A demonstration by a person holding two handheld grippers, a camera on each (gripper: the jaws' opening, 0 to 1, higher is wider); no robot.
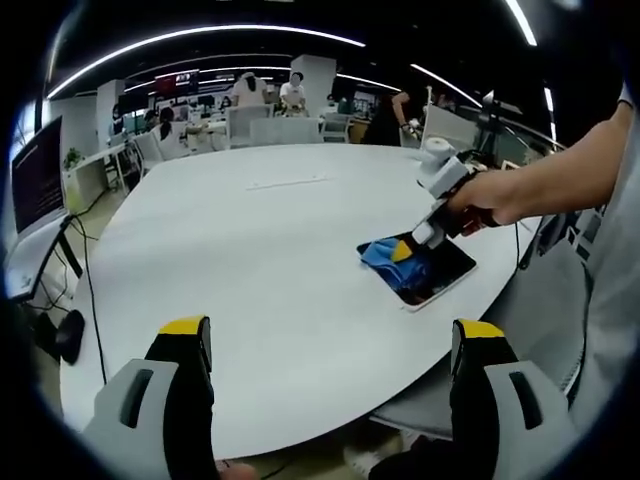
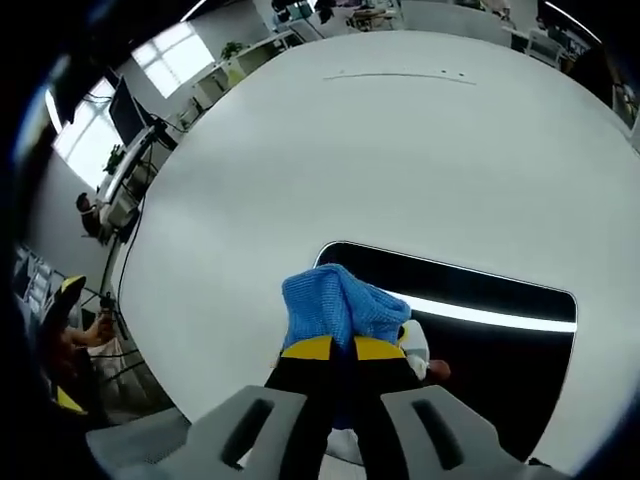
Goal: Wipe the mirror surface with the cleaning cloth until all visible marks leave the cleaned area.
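A flat rectangular mirror (image 2: 480, 300) with a white rim lies on the white round table (image 2: 400, 150); its dark glass reflects a ceiling light strip. My right gripper (image 2: 345, 350) is shut on a bunched blue cleaning cloth (image 2: 335, 300), which rests on the mirror's near left part. In the left gripper view the mirror (image 1: 445, 275) sits at the table's right edge, with the blue cloth (image 1: 385, 255) under the right gripper (image 1: 410, 248) held by a person's hand. My left gripper (image 1: 330, 345) hovers above the table's near edge, jaws wide apart and empty.
The white table (image 1: 260, 260) stretches far back. A monitor (image 1: 35, 185) on a stand and cables stand at the left. Desks, chairs and people fill the office beyond. The person's arm (image 1: 560, 175) reaches in from the right.
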